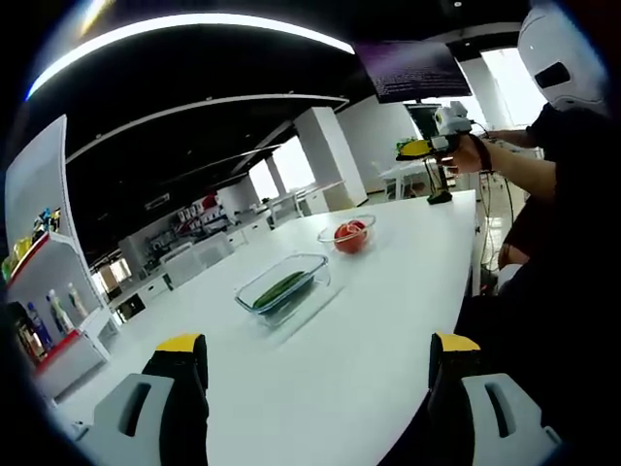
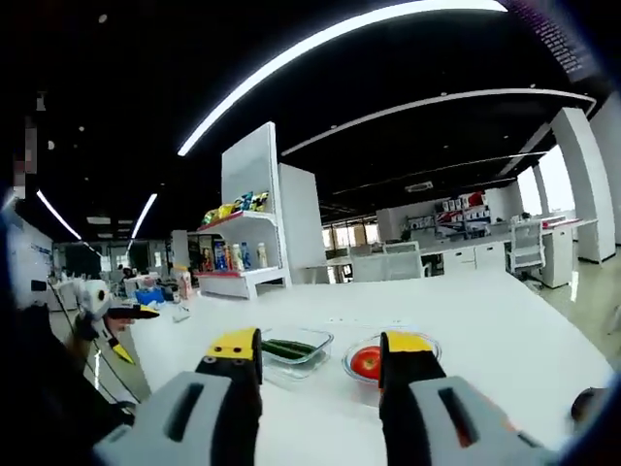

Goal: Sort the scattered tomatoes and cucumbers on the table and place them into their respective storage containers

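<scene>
Yellow-tipped jaws of my left gripper [image 1: 318,351] stand wide apart with nothing between them, raised over the white table [image 1: 388,320]. Beyond them, mid-table, I see a rectangular glass container [image 1: 284,288] holding a green cucumber [image 1: 280,288]. Just beside that container, on its far side, a round glass bowl [image 1: 346,234] holds 1 red tomato [image 1: 349,236]. My right gripper [image 2: 320,351] hangs above the same container [image 2: 296,352], its jaws parted a little and empty. A person's hand [image 1: 473,153] is raised past the bowl.
</scene>
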### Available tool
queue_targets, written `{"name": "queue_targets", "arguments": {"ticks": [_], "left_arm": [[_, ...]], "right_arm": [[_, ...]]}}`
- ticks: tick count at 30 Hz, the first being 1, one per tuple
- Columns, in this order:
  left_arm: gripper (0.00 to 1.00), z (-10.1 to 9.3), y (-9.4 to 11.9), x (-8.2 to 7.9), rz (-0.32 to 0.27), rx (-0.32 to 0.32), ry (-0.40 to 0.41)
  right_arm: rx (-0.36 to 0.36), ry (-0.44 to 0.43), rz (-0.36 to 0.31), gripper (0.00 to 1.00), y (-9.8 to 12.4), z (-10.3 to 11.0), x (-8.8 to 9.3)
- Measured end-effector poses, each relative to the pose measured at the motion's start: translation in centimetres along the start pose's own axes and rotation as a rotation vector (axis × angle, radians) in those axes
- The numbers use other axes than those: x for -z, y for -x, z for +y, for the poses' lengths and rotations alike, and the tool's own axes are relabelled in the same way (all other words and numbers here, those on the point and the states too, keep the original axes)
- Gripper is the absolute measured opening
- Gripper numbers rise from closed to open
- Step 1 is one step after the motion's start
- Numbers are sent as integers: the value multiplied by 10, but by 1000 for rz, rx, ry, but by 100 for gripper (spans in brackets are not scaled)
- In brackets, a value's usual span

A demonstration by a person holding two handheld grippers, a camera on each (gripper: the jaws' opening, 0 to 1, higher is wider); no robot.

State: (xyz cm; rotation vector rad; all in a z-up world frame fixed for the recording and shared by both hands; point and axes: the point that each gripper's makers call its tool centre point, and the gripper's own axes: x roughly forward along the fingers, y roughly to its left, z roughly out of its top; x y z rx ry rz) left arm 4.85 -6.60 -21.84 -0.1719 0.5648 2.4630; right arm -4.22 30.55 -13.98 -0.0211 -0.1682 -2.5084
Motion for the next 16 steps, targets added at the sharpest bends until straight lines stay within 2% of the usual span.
{"name": "queue_targets", "arguments": {"ticks": [2, 4, 7, 9, 12, 15, 16], "left_arm": [[94, 2, 1, 0, 1, -7, 1], [94, 4, 2, 0, -1, -13, 1], [94, 3, 3, -2, -5, -14, 0], [94, 3, 4, -2, -4, -16, -2], [94, 5, 6, -1, -1, -21, -4], [94, 6, 8, -1, -2, -25, -3], [94, 7, 8, -1, -3, -26, 0]], "right_arm": [[-20, 18, 10, 49, 13, 9, -4], [-32, 54, 25, 56, 26, 17, -8], [-21, 95, 53, 74, 35, 18, -10], [-19, 135, 108, 83, 42, 18, -5], [5, 176, 225, 83, 54, 15, 9], [-14, 221, 309, 84, 63, 19, 23], [-19, 237, 361, 83, 69, 19, 33]]}}
